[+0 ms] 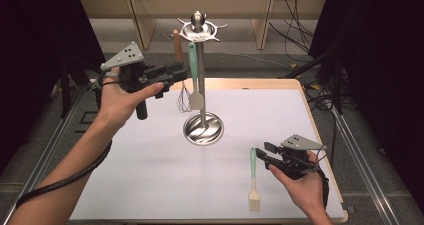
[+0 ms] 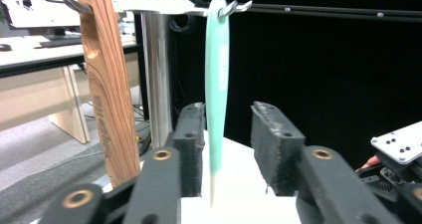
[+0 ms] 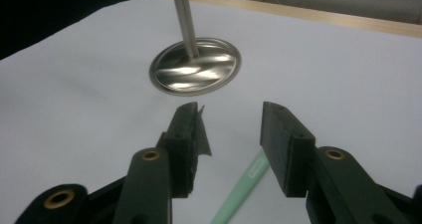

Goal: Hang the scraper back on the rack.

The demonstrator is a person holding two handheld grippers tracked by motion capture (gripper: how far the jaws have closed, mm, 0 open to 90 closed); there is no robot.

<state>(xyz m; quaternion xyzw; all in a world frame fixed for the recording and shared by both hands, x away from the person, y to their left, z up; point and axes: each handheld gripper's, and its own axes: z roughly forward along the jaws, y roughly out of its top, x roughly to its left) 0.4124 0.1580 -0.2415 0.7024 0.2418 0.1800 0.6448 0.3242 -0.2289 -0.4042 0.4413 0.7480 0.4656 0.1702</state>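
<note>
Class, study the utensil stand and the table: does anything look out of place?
Yes: one green-handled brush lies flat on the table near the right gripper, while the spatula and wooden-handled whisk hang from the stand.

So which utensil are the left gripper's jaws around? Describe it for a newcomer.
Find the steel utensil stand mid-table. From its top hooks hangs a mint-handled spatula, its handle between the left gripper's open jaws. Its neighbour has a wooden handle; the other mint tool, a brush, lies flat.

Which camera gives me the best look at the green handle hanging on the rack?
The left gripper view: the hanging green handle runs between the open jaws of the left gripper, its loop on a hook. The high view shows it small against the rack's pole. The right gripper view looks at the rack's base.
</note>
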